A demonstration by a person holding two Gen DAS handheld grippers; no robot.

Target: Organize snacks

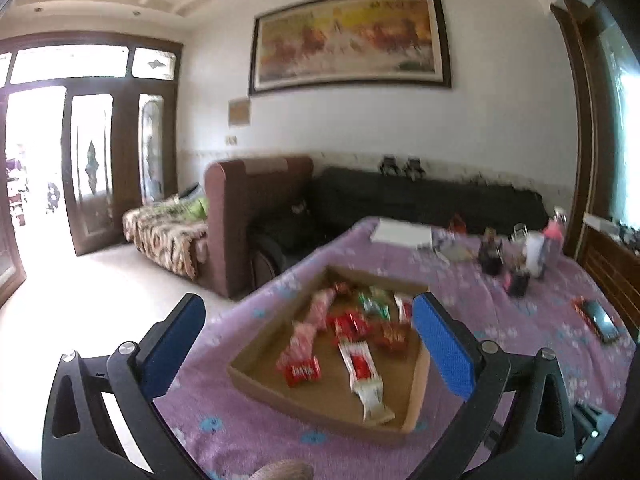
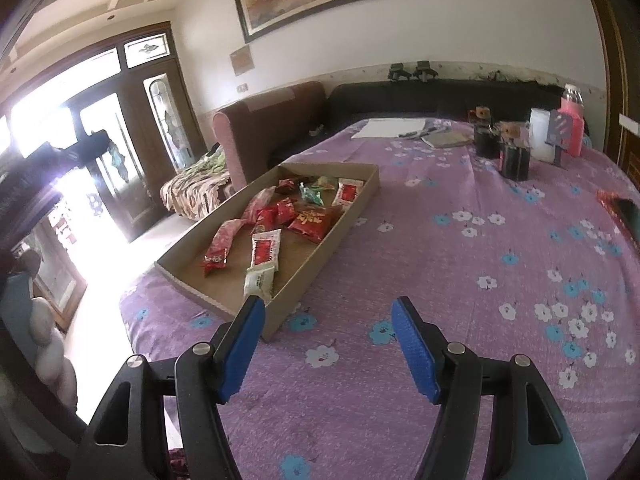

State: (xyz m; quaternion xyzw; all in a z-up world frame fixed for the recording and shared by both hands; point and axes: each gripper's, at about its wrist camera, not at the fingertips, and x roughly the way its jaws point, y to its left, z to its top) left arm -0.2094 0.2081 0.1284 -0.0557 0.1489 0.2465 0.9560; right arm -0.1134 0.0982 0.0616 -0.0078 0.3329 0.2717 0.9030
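Note:
A shallow cardboard tray [image 1: 260, 386] [image 2: 344, 224] sits on the purple flowered tablecloth and holds several snack packets. Most packets are red [image 1: 304, 372] [image 2: 314, 220]; a white and red one [image 1: 360, 364] [image 2: 265, 252] lies near the front, and a green one [image 1: 374, 304] [image 2: 312, 194] lies farther back. My left gripper [image 1: 308, 340] is open and empty, raised above the near end of the tray. My right gripper [image 2: 328, 340] is open and empty, over the cloth just right of the tray's near corner.
Dark jars [image 2: 514, 156], a white cup [image 2: 544, 140] and a pink bottle [image 2: 572, 124] stand at the back right of the table. A white sheet [image 2: 388, 128] lies at the far edge. A dark phone [image 1: 602, 320] lies at the right. A sofa [image 1: 420, 200] stands behind.

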